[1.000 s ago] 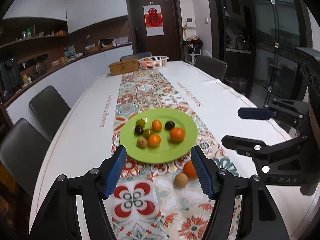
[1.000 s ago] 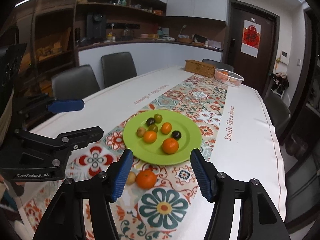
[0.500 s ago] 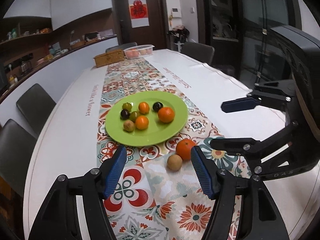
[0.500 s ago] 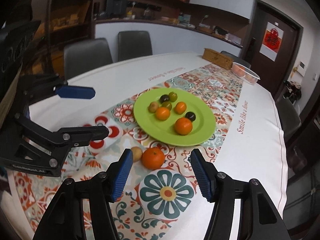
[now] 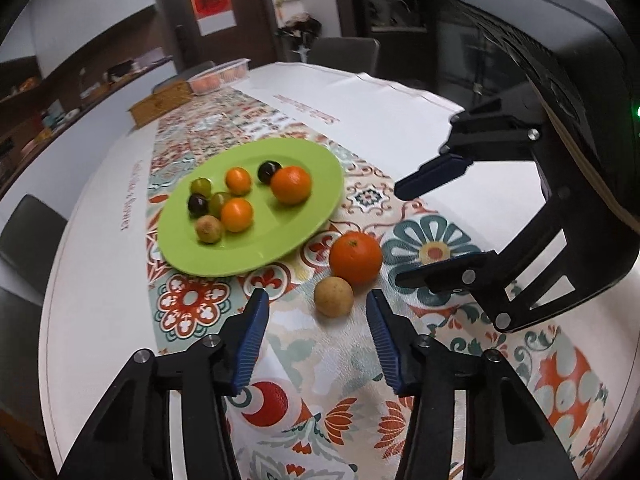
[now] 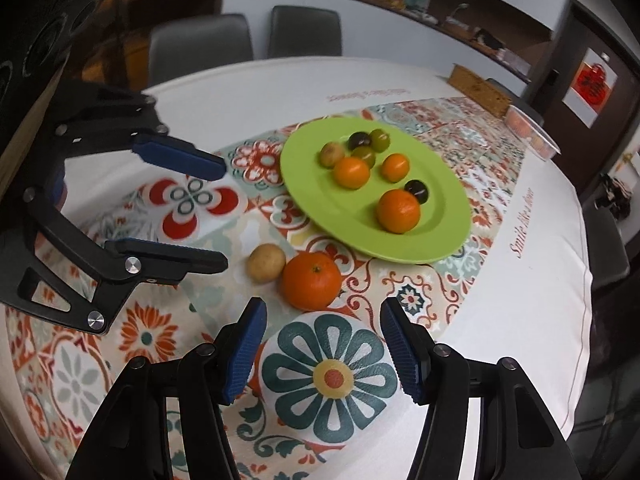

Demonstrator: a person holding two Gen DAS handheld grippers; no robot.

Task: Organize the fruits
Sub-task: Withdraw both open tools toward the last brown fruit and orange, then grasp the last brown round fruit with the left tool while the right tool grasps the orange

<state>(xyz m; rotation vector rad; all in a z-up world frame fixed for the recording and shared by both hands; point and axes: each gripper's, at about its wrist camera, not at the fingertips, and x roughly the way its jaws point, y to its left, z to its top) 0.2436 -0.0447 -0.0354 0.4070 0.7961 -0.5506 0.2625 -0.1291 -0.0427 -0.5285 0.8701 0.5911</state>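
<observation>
A green plate (image 5: 320, 208) (image 6: 448, 240) on the patterned runner holds several small fruits: oranges, dark plums and green ones. A large orange (image 5: 355, 257) (image 6: 311, 280) and a small tan fruit (image 5: 333, 296) (image 6: 265, 263) lie touching on the runner beside the plate. My left gripper (image 5: 318, 338) is open and empty, just short of the tan fruit; it also shows in the right wrist view (image 6: 220, 216). My right gripper (image 6: 322, 350) is open and empty, just short of the large orange; it also shows in the left wrist view (image 5: 404, 236).
A wooden box (image 5: 160, 104) (image 6: 478, 90) and a clear tub of fruit (image 5: 218, 76) (image 6: 530, 136) stand at the table's far end. Grey chairs (image 6: 200, 46) line the table's sides. The white tablecloth (image 5: 384, 108) flanks the runner.
Both grippers have come down and forward toward the two loose fruits, which now lie just beyond the fingertips. Both stay open. The fruits have not moved.
</observation>
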